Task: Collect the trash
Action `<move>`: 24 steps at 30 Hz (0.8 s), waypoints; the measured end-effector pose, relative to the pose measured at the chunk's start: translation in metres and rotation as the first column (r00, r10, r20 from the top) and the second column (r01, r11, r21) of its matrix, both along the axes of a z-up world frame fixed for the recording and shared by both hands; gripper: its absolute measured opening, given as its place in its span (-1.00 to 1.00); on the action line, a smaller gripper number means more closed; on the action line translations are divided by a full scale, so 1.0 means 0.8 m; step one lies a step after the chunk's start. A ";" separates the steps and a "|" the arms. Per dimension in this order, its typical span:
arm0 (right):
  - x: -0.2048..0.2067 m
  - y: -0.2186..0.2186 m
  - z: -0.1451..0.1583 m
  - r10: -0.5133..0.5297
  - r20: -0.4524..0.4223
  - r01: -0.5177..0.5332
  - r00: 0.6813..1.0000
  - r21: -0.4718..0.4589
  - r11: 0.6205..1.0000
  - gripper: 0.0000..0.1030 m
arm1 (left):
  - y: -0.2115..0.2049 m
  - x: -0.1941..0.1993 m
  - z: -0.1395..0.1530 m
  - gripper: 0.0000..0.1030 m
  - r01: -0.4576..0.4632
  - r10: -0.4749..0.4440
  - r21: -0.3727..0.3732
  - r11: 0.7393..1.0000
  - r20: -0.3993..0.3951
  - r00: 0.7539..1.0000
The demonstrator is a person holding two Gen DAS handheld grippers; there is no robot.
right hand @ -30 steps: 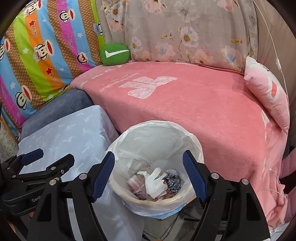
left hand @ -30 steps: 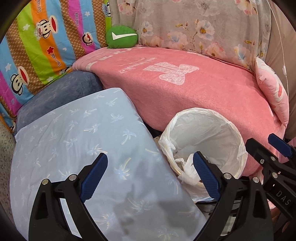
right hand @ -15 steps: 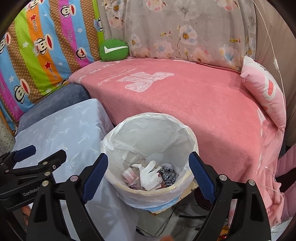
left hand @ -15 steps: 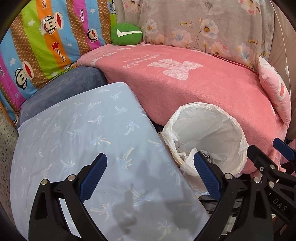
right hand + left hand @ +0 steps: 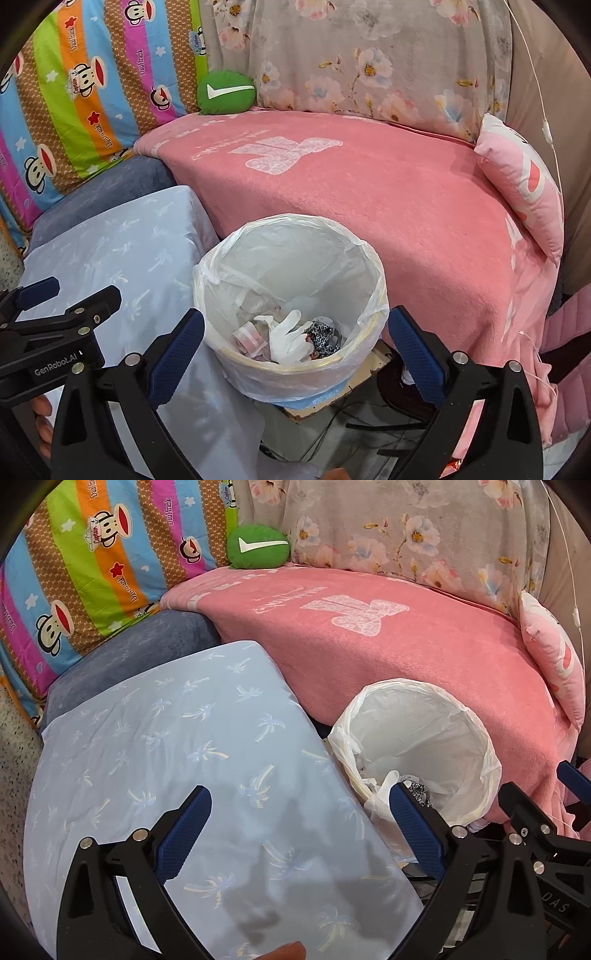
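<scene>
Pink blanket (image 5: 388, 206) with a pale printed motif. Light blue cloth (image 5: 192, 746), near left, carries small palm trees. Far left quilt (image 5: 85, 85): bright stripes with cartoon monkeys. Green cushion (image 5: 226, 93), white tick. Grey floral cover (image 5: 362, 62) (far side). Bin liner (image 5: 291, 280) translucent white.

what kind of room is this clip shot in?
Likely a home living room or bedroom: a pink fleece blanket spread over a sofa or bed, a striped cartoon-monkey quilt behind it, and a small bag-lined waste bin alongside.
</scene>
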State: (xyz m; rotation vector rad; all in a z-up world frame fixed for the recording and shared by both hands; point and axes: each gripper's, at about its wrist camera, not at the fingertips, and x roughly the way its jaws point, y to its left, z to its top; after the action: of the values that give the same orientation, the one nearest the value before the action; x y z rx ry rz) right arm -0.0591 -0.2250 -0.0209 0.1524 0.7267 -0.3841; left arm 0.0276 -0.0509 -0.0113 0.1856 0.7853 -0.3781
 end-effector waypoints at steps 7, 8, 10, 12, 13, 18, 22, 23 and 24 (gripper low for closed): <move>-0.002 0.003 -0.002 0.005 -0.009 -0.005 1.000 -0.004 1.000 0.88 | -0.003 -0.003 -0.003 0.81 -0.006 0.006 0.015 1.000 0.011 1.000; -0.003 0.003 -0.003 0.005 -0.010 -0.005 1.000 -0.004 1.000 0.88 | -0.003 -0.004 -0.003 0.81 -0.007 0.007 0.016 1.000 0.014 1.000; -0.004 0.005 -0.003 0.008 -0.012 -0.008 1.000 -0.005 1.000 0.88 | -0.002 -0.004 -0.003 0.81 -0.012 0.012 0.015 1.000 0.014 1.000; -0.005 0.006 -0.003 0.008 -0.012 -0.008 1.000 -0.006 1.000 0.88 | -0.002 -0.003 -0.003 0.81 -0.016 0.016 0.015 1.000 0.014 1.000; -0.005 0.006 -0.003 0.008 -0.012 -0.008 1.000 -0.006 1.000 0.88 | -0.002 -0.004 -0.003 0.81 -0.018 0.017 0.016 1.000 0.016 1.000; -0.006 0.006 -0.003 0.008 -0.011 -0.008 1.000 -0.006 1.000 0.88 | -0.004 -0.005 -0.002 0.81 -0.021 0.020 0.019 1.000 0.020 1.000; -0.008 0.006 -0.002 0.009 -0.018 -0.009 1.000 -0.007 1.000 0.88 | -0.003 -0.006 -0.002 0.82 -0.023 0.023 0.026 0.999 0.019 1.000; -0.009 0.006 -0.003 0.009 -0.019 -0.009 1.000 -0.008 1.000 0.88 | -0.003 -0.006 -0.002 0.81 -0.023 0.023 0.026 0.999 0.018 1.000; -0.010 0.007 -0.002 0.008 -0.020 -0.009 1.000 -0.008 1.000 0.88 | -0.004 -0.006 -0.002 0.81 -0.024 0.023 0.027 0.999 0.020 1.000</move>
State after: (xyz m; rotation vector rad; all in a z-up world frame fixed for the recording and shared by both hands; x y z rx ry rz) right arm -0.0668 -0.2195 -0.0228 0.1377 0.7453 -0.3811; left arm 0.0226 -0.0539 -0.0132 0.2048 0.7729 -0.3433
